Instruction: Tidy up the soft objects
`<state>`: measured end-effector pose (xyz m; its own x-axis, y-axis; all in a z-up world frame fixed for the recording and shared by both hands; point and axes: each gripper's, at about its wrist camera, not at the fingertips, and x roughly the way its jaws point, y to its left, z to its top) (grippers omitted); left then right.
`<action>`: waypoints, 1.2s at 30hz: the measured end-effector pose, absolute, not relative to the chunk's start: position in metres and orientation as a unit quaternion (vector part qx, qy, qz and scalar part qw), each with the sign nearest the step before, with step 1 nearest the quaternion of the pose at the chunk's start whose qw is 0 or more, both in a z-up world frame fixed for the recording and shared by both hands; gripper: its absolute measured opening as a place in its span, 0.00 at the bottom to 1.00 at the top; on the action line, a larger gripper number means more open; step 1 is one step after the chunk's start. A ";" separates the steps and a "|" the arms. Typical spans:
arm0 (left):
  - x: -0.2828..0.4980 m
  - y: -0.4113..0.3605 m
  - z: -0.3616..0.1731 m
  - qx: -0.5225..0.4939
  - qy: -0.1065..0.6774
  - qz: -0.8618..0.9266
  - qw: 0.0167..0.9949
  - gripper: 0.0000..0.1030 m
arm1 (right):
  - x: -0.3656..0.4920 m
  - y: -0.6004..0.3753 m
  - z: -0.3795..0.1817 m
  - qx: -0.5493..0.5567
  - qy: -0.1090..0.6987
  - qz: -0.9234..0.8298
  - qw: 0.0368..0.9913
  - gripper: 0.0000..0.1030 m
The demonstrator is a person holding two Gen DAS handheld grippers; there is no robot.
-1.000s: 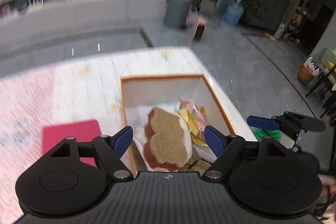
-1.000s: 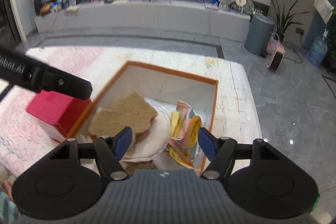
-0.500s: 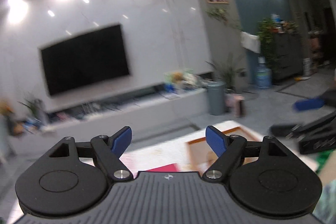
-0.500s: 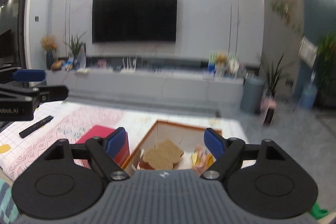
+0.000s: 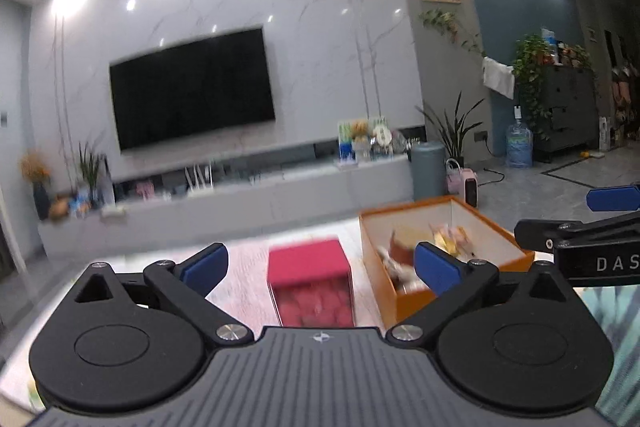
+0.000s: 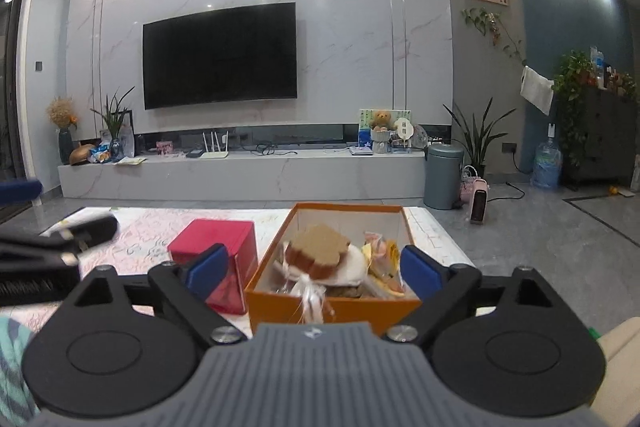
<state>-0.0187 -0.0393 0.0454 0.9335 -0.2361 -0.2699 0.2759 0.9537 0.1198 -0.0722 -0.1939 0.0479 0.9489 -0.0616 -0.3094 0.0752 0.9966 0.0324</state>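
An orange box (image 6: 332,303) (image 5: 460,291) stands on the patterned table and holds soft things: a brown toast-shaped plush (image 6: 320,255) on a white round cushion (image 6: 354,267), and yellow-orange packets (image 6: 384,259). My right gripper (image 6: 316,267) is open and empty, held back from the box's near wall. My left gripper (image 5: 320,263) is open and empty, held back from the table, facing a red box (image 5: 310,283). The right gripper also shows at the right edge of the left wrist view (image 5: 592,227).
The red box (image 6: 218,251) stands left of the orange box. The left gripper's arm (image 6: 44,259) crosses the left edge of the right wrist view. A patterned cloth (image 6: 132,231) covers the table. A TV wall, a low cabinet and a grey bin (image 6: 442,179) lie beyond.
Both grippers have pulled up and back from over the orange box and now look level across the room. The plush lies in the box. Both stay open.
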 end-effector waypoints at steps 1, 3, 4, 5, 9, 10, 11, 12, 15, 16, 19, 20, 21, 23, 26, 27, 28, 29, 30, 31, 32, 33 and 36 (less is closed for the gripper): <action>-0.017 -0.034 0.044 0.067 0.137 -0.128 0.980 1.00 | -0.075 -0.190 0.046 0.017 0.158 -0.037 0.987 0.89; -0.012 -0.028 0.042 0.054 0.152 -0.119 0.980 1.00 | -0.079 -0.184 0.041 0.007 0.163 -0.039 0.986 0.90; -0.012 -0.024 0.040 0.051 0.159 -0.113 0.979 1.00 | -0.080 -0.183 0.039 0.005 0.167 -0.042 0.985 0.91; -0.010 -0.022 0.040 0.051 0.167 -0.107 0.979 1.00 | -0.079 -0.183 0.036 0.005 0.173 -0.045 0.984 0.91; -0.009 -0.015 0.033 0.051 0.198 -0.092 0.974 1.00 | -0.077 -0.185 0.024 0.014 0.199 -0.049 0.979 0.91; -0.013 -0.013 0.029 0.051 0.205 -0.092 0.973 1.00 | -0.075 -0.185 0.021 0.017 0.206 -0.052 0.977 0.91; -0.012 -0.013 0.027 0.050 0.210 -0.094 0.972 1.00 | -0.073 -0.184 0.019 0.020 0.213 -0.053 0.975 0.91; -0.010 -0.014 0.026 0.047 0.215 -0.096 0.971 1.00 | -0.070 -0.184 0.017 0.022 0.220 -0.052 0.974 0.91; -0.010 -0.014 0.019 0.046 0.228 -0.097 0.968 1.00 | -0.068 -0.181 0.012 0.020 0.236 -0.050 0.970 0.91; -0.015 -0.013 0.013 0.047 0.230 -0.098 0.967 1.00 | -0.068 -0.180 0.010 0.019 0.241 -0.051 0.969 0.91; -0.019 -0.015 0.010 0.048 0.231 -0.102 0.966 1.00 | -0.068 -0.180 0.006 0.020 0.247 -0.053 0.967 0.91; -0.020 -0.015 0.010 0.048 0.232 -0.103 0.966 1.00 | -0.069 -0.180 0.006 0.020 0.247 -0.054 0.967 0.91; -0.020 -0.015 0.009 0.048 0.234 -0.104 0.965 1.00 | -0.069 -0.181 0.006 0.020 0.247 -0.057 0.967 0.92; -0.020 -0.016 0.009 0.048 0.237 -0.107 0.964 1.00 | -0.069 -0.181 0.006 0.024 0.247 -0.059 0.967 0.92; -0.022 -0.015 0.010 0.045 0.239 -0.107 0.964 1.00 | -0.069 -0.182 0.007 0.027 0.246 -0.061 0.967 0.92; -0.023 -0.015 0.010 0.045 0.239 -0.107 0.964 1.00 | -0.069 -0.181 0.007 0.027 0.246 -0.060 0.967 0.92; -0.022 -0.016 0.010 0.045 0.239 -0.108 0.964 1.00 | -0.067 -0.180 0.007 0.027 0.246 -0.059 0.967 0.92; -0.022 -0.016 0.011 0.044 0.238 -0.107 0.964 1.00 | -0.067 -0.179 0.007 0.026 0.247 -0.059 0.967 0.92; -0.023 -0.015 0.011 0.044 0.238 -0.107 0.964 1.00 | -0.067 -0.178 0.008 0.026 0.246 -0.059 0.967 0.92; -0.023 -0.015 0.011 0.044 0.238 -0.107 0.964 1.00 | -0.067 -0.178 0.008 0.026 0.246 -0.058 0.967 0.92; -0.024 -0.015 0.011 0.043 0.238 -0.106 0.964 1.00 | -0.067 -0.178 0.008 0.026 0.246 -0.059 0.967 0.92; -0.024 -0.014 0.012 0.043 0.238 -0.106 0.964 1.00 | -0.067 -0.177 0.008 0.026 0.246 -0.058 0.967 0.92; -0.025 -0.013 0.012 0.041 0.238 -0.106 0.965 1.00 | -0.067 -0.176 0.007 0.025 0.247 -0.056 0.967 0.92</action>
<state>-0.0246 -0.0134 0.0119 0.8641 -0.1841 -0.4685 0.2233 0.9743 0.0290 -0.0669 -0.1764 0.0070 0.8720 -0.0967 -0.4799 0.1218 0.9923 0.0214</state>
